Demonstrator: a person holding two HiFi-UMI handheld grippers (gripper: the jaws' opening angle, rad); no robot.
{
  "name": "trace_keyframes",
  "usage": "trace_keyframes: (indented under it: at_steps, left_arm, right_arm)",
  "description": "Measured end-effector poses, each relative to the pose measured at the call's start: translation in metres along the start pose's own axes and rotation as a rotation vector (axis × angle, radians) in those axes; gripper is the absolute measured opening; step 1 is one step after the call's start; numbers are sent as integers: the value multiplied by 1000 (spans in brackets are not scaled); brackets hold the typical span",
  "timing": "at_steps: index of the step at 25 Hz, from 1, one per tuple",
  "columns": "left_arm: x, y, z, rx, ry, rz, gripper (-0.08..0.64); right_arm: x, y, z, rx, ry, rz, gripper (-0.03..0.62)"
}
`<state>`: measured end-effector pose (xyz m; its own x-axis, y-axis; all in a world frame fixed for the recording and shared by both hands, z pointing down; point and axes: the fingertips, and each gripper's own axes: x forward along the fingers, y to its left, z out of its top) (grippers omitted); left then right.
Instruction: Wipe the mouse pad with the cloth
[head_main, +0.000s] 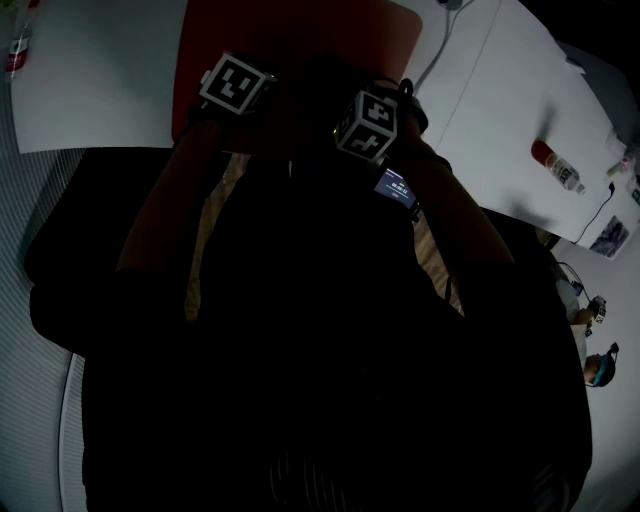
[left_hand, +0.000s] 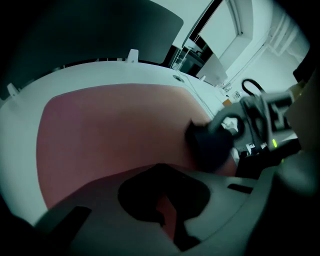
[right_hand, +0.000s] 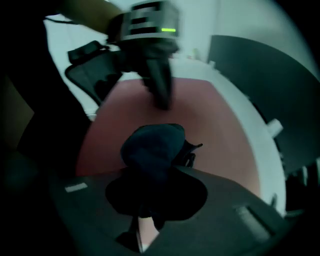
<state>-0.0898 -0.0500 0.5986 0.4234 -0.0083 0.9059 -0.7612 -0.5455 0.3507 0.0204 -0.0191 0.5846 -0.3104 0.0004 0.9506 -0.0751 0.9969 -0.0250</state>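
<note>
The red mouse pad (head_main: 300, 30) lies on the white table (head_main: 90, 80); it fills both gripper views (left_hand: 110, 125) (right_hand: 215, 130). My right gripper (right_hand: 150, 192) is shut on a dark bunched cloth (right_hand: 152, 147), which rests on the pad. In the left gripper view the cloth (left_hand: 210, 145) shows as a dark lump at the pad's right side. My left gripper (right_hand: 162, 100) points down at the pad just beyond the cloth, its jaws together and holding nothing. In the dim head view only the two marker cubes (head_main: 235, 85) (head_main: 368, 122) stand out above the pad's near edge.
A bottle with a red cap (head_main: 555, 165) lies on the table to the right. A cable (head_main: 440, 50) runs off the pad's far right corner. A black chair (right_hand: 95, 75) stands beside the table. A dark panel (left_hand: 100, 30) rises behind it.
</note>
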Motion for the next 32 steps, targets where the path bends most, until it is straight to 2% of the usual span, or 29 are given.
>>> trace_keyframes:
  at_steps: [2,3,4,6,7,10,11,13,15,17,19,20,22,24,25,27,29,30,32]
  left_arm:
    - [2,0,0,4,-1,3,5]
    - [3,0,0,4,-1,2,5]
    - [3,-1,0,2,-3,0,5]
    - [3,-1,-1,-4,-2,-4,5]
    - [2,0,-1,-6,-1,-1,5]
    - [2,0,0,-4,-9,15,5]
    - [3,0,0,-5,-13,18,5]
    - [4,-1,2,-9,-25,16,5]
    - [5,-2,5,-12,-36,13,5]
    - [5,-4,4,-12,-39,15,5]
    - [5,-1,-1,3,-25,39,5]
    - [5,2,-3,9,-16,50,5]
    - [4,6,-6,6,-13,48,5]
    - [4,9,0,2,-60,38,5]
    - [5,10,5,3,-103,39,5]
    - [7,8,9,-5,-182,51,5]
    - [4,3,0,-68,-242,38,5]
    - [-1,0,-2,-130,-282,-2,5]
    - [-18,-15,-4,-257,-363,-134,5]
  right_arm:
    - [9,46,12,-109,-24,71,63]
    - [11,55,12,-131,-46,99,63]
    - [11,54,10,-113,-79,132,64]
    - [6,26,0,1,-137,157,64]
    - [1,-1,-9,49,-139,118,64]
    - [-12,-94,-52,123,-64,-103,67]
    - [-17,-116,-62,160,-47,-151,67]
    - [-21,-140,-72,255,-56,-182,67]
    - [-23,-144,-75,331,-70,-225,63]
    - [-25,-133,-69,397,-82,-263,55]
    - [-19,-101,-53,400,-101,-214,57]
    - [-13,-77,-40,356,-101,-169,57]
    - [2,-17,-11,194,-79,-76,58]
    - [14,37,13,48,-47,-8,58]
    - [19,55,21,18,-34,15,60]
    - [26,78,30,26,-21,49,63]
    - [31,87,35,64,-29,72,63]
    - [30,86,36,101,-50,80,63]
    - [15,76,38,241,-135,82,66]
